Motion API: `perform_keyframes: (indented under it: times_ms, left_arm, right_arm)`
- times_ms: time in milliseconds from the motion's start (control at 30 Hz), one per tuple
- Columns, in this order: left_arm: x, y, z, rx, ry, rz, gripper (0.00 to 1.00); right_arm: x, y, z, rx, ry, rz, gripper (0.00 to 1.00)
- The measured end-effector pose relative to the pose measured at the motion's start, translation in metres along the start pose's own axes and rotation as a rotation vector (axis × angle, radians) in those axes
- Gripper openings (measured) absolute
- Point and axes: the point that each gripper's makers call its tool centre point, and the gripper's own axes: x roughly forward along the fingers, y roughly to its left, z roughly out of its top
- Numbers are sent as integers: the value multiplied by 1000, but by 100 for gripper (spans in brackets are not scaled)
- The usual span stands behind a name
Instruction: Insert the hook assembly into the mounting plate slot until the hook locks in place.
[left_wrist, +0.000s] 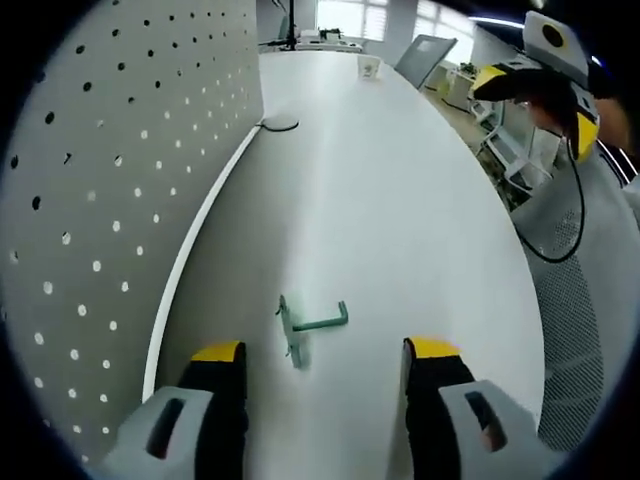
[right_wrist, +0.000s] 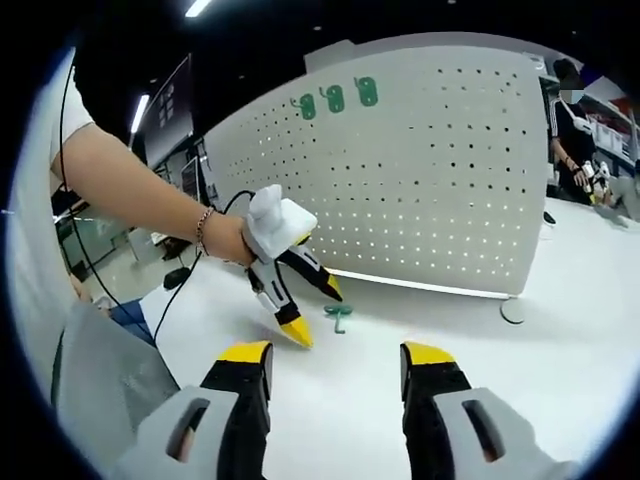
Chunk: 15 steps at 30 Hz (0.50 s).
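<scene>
White table (left_wrist: 400, 200), with a pegboard (left_wrist: 110, 200) standing along its edge. Green hook (left_wrist: 312, 326) lying flat on the table just ahead of my left gripper (left_wrist: 326, 352), untouched; its long arm is running crosswise between the jaws, its flat plate end pointing toward the pegboard. My left gripper's jaws are standing apart. My right gripper (right_wrist: 334, 356) is hovering, jaws likewise apart, holding nothing.
</scene>
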Motion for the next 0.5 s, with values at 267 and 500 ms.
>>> perform_keyframes:
  times_ms: [267, 500]
  left_arm:
    - [-1, 14, 1, -24, -4, 65, 47]
    - [-2, 21, 2, -57, -21, 98, 37]
  right_arm:
    - [-4, -7, 0, 51, -11, -17, 44]
    - [-5, -8, -1, 45, -8, -21, 43]
